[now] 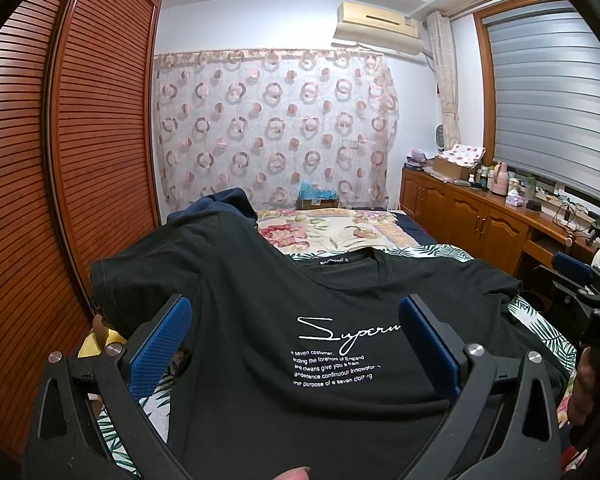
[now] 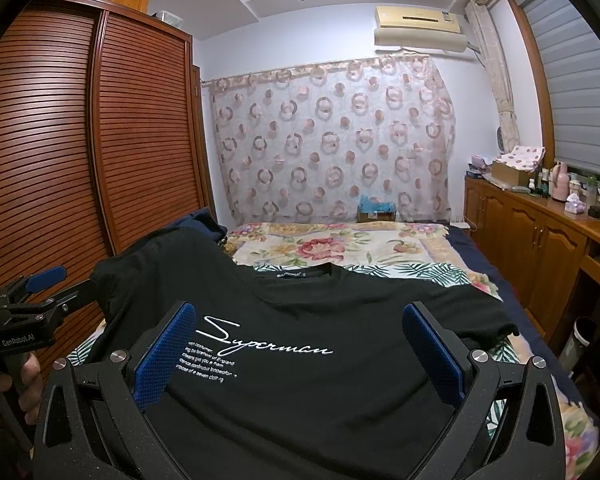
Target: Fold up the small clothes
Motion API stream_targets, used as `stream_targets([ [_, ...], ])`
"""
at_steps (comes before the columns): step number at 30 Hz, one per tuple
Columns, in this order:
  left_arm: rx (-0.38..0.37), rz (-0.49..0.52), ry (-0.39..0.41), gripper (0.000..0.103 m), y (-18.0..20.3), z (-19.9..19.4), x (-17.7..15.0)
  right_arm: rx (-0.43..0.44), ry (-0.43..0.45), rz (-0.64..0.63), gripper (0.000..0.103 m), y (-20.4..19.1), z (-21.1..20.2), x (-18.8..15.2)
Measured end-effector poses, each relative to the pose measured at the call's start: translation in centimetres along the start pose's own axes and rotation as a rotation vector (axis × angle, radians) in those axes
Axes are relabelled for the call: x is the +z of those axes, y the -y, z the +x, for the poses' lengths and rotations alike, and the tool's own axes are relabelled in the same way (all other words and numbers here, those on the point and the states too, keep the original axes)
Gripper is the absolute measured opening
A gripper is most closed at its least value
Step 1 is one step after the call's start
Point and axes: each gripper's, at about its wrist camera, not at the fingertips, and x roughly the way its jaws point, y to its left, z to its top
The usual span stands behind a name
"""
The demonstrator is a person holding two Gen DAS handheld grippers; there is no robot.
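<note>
A black T-shirt (image 1: 260,300) with white script print lies face up on the bed, collar away from me; it also shows in the right wrist view (image 2: 308,320). Its left sleeve is draped over a dark blue garment (image 1: 220,200). My left gripper (image 1: 296,320) is open above the shirt's chest, its blue pads wide apart and holding nothing. My right gripper (image 2: 300,328) is open above the print, also holding nothing. The right gripper appears at the right edge of the left wrist view (image 1: 580,292), and the left gripper at the left edge of the right wrist view (image 2: 40,292).
The bed (image 2: 340,244) has a floral cover. A slatted wooden wardrobe (image 1: 60,140) stands close on the left. A wooden cabinet (image 2: 540,232) with bottles runs along the right under the window. A patterned curtain (image 1: 276,120) hangs behind the bed.
</note>
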Motion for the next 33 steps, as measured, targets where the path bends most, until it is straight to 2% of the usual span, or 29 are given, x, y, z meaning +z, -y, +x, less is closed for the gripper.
stream_targets([
  [33,0.004,0.008,0.005,0.103,0.32,0.00,-0.03,0.001,0.000,-0.001,0.103,-0.06,-0.03,-0.03],
])
